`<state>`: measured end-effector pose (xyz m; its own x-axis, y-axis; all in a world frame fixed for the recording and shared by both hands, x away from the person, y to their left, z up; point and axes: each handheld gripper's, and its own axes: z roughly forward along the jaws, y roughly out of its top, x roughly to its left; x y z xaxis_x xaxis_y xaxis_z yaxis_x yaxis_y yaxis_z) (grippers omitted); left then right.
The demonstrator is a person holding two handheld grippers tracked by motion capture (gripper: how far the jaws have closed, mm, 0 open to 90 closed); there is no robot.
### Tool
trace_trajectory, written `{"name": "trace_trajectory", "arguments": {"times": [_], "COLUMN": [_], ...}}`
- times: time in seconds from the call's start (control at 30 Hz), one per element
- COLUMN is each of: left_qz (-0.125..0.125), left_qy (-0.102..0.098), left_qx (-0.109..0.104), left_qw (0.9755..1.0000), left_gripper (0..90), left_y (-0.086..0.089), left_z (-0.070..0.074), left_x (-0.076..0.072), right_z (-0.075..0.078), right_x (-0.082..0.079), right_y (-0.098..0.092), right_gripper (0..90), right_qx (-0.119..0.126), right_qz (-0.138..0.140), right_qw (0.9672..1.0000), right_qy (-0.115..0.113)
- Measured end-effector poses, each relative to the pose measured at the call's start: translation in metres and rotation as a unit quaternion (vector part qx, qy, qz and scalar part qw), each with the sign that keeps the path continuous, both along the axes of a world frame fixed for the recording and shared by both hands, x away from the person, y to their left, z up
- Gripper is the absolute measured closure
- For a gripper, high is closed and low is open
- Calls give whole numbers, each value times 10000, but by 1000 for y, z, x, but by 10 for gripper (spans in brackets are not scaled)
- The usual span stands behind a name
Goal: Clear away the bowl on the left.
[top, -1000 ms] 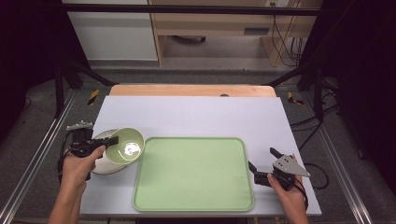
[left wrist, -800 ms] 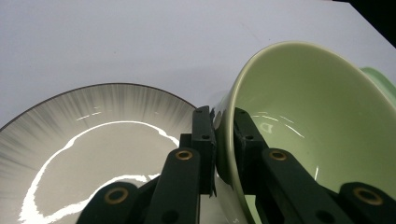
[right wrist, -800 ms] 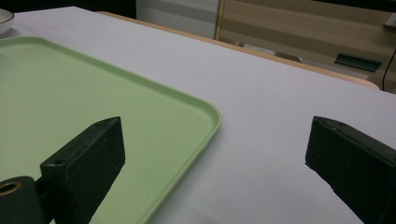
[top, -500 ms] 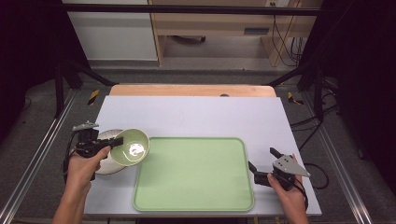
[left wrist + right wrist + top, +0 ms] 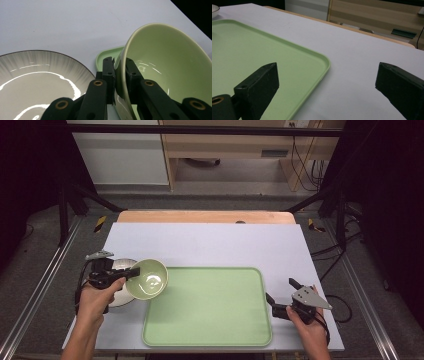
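A pale green bowl hangs tilted above the left edge of the green tray, its rim pinched by my left gripper, which is shut on it. In the left gripper view the two jaws clamp the bowl at its rim, with the left gripper over a grey-white plate. That plate lies on the table left of the tray. My right gripper rests open at the tray's right edge, with nothing between its jaws. In its own view the right gripper straddles the tray corner.
The white table top stretches free behind the tray, with a wooden strip along its far edge. Black frame posts and cables stand off the table's sides.
My left gripper has carried the bowl up and to the right, off the plate and over the tray's left edge. The right gripper has stayed in place.
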<state>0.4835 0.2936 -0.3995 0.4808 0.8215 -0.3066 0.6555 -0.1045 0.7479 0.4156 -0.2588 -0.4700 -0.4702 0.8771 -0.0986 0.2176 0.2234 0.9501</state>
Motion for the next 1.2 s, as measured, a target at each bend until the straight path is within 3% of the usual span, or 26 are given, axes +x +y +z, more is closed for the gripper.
{"name": "trace_trajectory", "arguments": {"times": [0.3, 0.5, 0.97, 1.2], "left_qz": [-166, -352, -788, -830], "left_qy": [16, 71, 235, 250], "left_qx": [39, 183, 326, 386], "left_qw": [9999, 9992, 9961, 9955], "left_gripper": [815, 815, 815, 818], "left_y": [-17, -32, -72, -88], "left_z": [-3, -8, -24, -30], "left_x": [0, 0, -2, -4], "right_z": [1, 1, 1, 1], "right_x": [0, 0, 0, 0], "right_y": [0, -1, -1, 0], "right_gripper": [51, 52, 52, 52], "right_qx": [1, 0, -14, -18], "right_qz": [-1, -4, 6, 5], "right_qw": [10000, 10000, 10000, 10000], "right_qy": [-7, -30, -33, -17]}}
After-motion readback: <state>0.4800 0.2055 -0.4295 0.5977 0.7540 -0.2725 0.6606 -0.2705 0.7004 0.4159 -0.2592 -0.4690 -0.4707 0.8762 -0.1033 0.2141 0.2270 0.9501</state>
